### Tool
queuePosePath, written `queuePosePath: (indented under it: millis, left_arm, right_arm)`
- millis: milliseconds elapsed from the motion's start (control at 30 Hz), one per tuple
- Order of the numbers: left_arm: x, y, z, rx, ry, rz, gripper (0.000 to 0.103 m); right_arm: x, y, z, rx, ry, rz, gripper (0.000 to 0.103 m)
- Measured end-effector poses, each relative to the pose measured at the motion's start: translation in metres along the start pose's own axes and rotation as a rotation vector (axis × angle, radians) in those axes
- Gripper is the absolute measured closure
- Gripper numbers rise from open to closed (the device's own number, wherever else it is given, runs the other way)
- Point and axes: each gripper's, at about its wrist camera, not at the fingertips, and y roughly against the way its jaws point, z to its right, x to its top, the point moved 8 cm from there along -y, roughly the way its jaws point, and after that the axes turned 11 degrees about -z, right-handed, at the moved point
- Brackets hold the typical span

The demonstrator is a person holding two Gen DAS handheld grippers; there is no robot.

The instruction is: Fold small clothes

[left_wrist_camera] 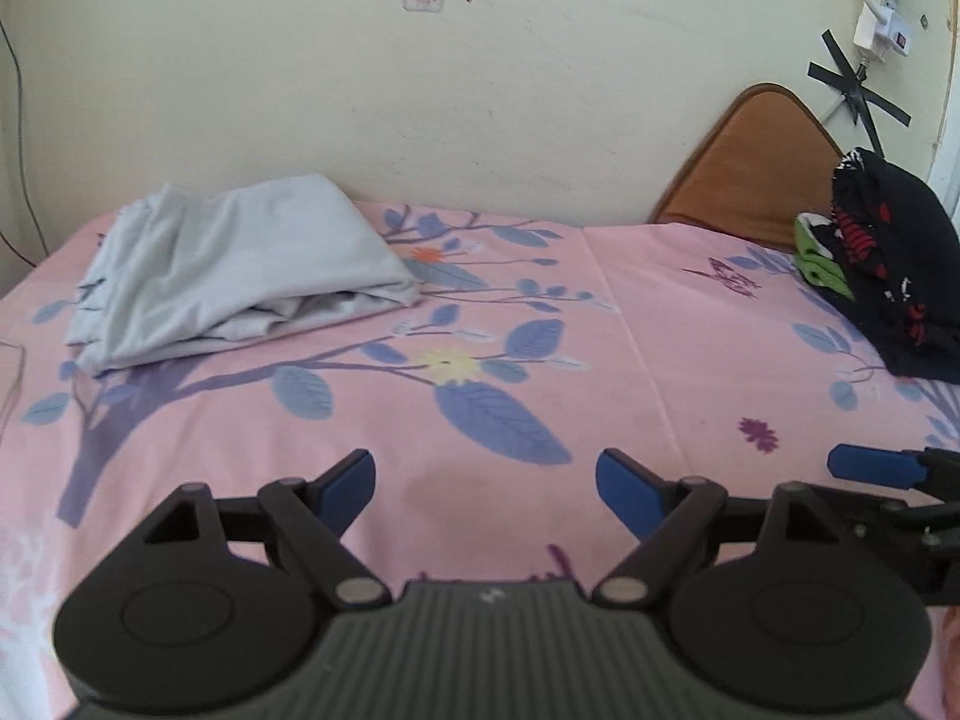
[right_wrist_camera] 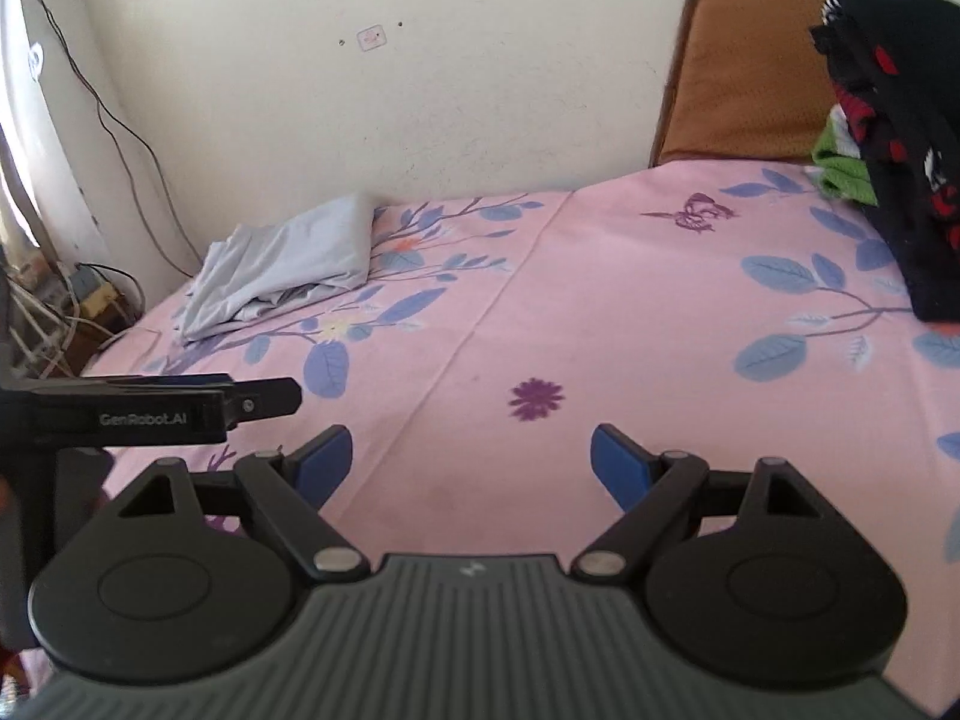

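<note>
A folded pale grey garment (left_wrist_camera: 240, 264) lies at the far left of the pink floral bedsheet (left_wrist_camera: 660, 330), near the wall; in the right wrist view the grey garment (right_wrist_camera: 282, 267) shows far left too. A heap of black clothes with red and white print (left_wrist_camera: 894, 276) and a green piece (left_wrist_camera: 816, 258) sits at the far right; it fills the right edge as the black heap (right_wrist_camera: 900, 168). My left gripper (left_wrist_camera: 486, 486) hovers over bare sheet, open, nothing between its blue pads. My right gripper (right_wrist_camera: 471, 459) is open too, over bare sheet, beside the left one.
A brown headboard (left_wrist_camera: 756, 162) leans on the cream wall behind the black heap. Cables and a power strip (left_wrist_camera: 882, 12) hang on the wall at right. Wires and clutter (right_wrist_camera: 72, 300) sit on the floor past the bed's left edge. The sheet's middle is bare.
</note>
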Motion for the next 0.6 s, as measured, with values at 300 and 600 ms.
queuePosePath:
  millis: [300,600]
  left_arm:
    - [-0.006,0.008,-0.023,0.08,0.056,0.055,0.019]
    - [0.005,0.005,0.032,-0.005,-0.023,0.077,0.019]
  right_arm:
    - [0.003,-0.022,-0.026,-0.03,0.017,-0.012,0.014]
    - [0.004,0.02,0.018,-0.127,-0.099,0.122,0.014]
